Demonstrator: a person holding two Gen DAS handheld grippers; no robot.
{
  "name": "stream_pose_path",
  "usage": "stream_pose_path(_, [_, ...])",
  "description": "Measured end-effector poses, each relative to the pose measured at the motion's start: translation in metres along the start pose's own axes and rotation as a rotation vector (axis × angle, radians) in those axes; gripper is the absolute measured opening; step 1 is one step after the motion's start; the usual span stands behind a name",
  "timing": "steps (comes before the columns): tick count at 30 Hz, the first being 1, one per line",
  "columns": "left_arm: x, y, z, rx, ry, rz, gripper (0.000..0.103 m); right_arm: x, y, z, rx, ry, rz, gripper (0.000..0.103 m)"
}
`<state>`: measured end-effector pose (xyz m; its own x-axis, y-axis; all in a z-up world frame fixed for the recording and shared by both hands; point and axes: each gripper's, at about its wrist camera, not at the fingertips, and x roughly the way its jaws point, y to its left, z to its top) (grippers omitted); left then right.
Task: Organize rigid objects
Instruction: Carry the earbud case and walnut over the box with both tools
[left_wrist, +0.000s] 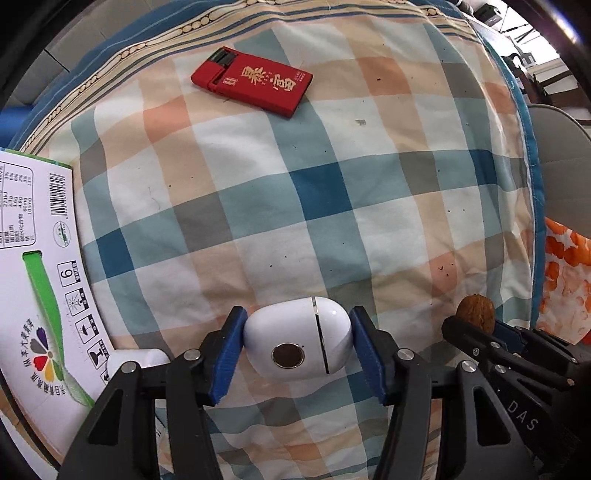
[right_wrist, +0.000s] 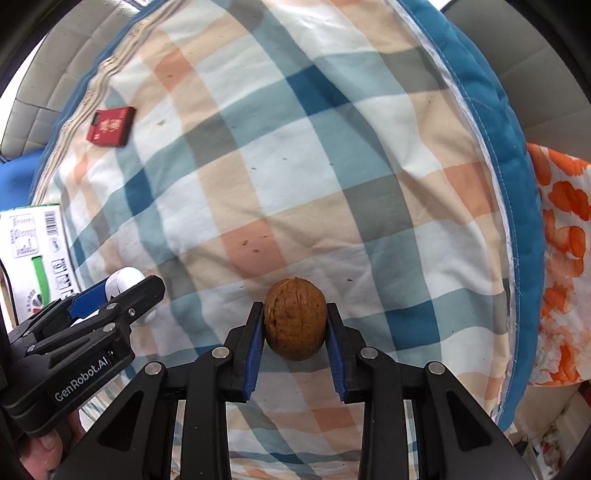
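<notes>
My left gripper (left_wrist: 297, 334) is shut on a white earbud case (left_wrist: 295, 338), its blue pads pressing both ends, above the checked cloth. My right gripper (right_wrist: 295, 325) is shut on a brown walnut (right_wrist: 295, 319). The walnut also shows at the right of the left wrist view (left_wrist: 476, 313), and the left gripper with the white case shows at the left of the right wrist view (right_wrist: 122, 282). A red flat box with gold characters (left_wrist: 252, 84) lies on the cloth at the far side; it also shows in the right wrist view (right_wrist: 110, 126).
A checked cloth (left_wrist: 314, 192) with a blue border covers the surface. A white and green printed carton (left_wrist: 35, 273) stands at the left, with a white object (left_wrist: 138, 358) beside it. An orange-and-white flowered cloth (right_wrist: 561, 258) lies past the right edge.
</notes>
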<state>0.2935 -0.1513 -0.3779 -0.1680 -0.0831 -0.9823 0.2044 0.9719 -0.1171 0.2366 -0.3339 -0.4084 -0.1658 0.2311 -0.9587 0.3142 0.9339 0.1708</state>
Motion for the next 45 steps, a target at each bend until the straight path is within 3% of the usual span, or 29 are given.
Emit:
stream_pose_path(7, [-0.05,0.011,-0.01,-0.007,-0.074,-0.046,0.055,-0.032,0.027,-0.01,-0.06,-0.044,0.021,0.033])
stream_pose_path(13, [-0.11,0.041,-0.021,-0.05,-0.184,-0.107,0.055,-0.07,0.086,-0.023,-0.161,-0.096,0.058,0.033])
stream_pose_path(17, [-0.161,0.087,-0.029,-0.08,-0.266,-0.102,0.055,-0.087,0.141,-0.033,-0.239,-0.126,0.093,0.033])
stream_pose_path(21, [-0.186,0.144,-0.043,-0.135,-0.314,-0.078,0.055,-0.096,0.202,-0.042,-0.315,-0.141,0.121,0.033])
stream_pose_path(29, [-0.175,0.286,-0.054,-0.296,-0.296,-0.013,0.055,-0.06,0.337,-0.049,-0.399,-0.115,0.133,0.033])
stream_pose_path(35, [-0.142,0.371,-0.054,-0.38,-0.231,0.014,0.055,-0.012,0.401,-0.038,-0.392,-0.081,0.091,0.033])
stream_pose_path(45, [-0.087,0.415,-0.03,-0.369,-0.144,0.028,0.055,0.046,0.443,-0.015,-0.365,-0.073,0.003,0.033])
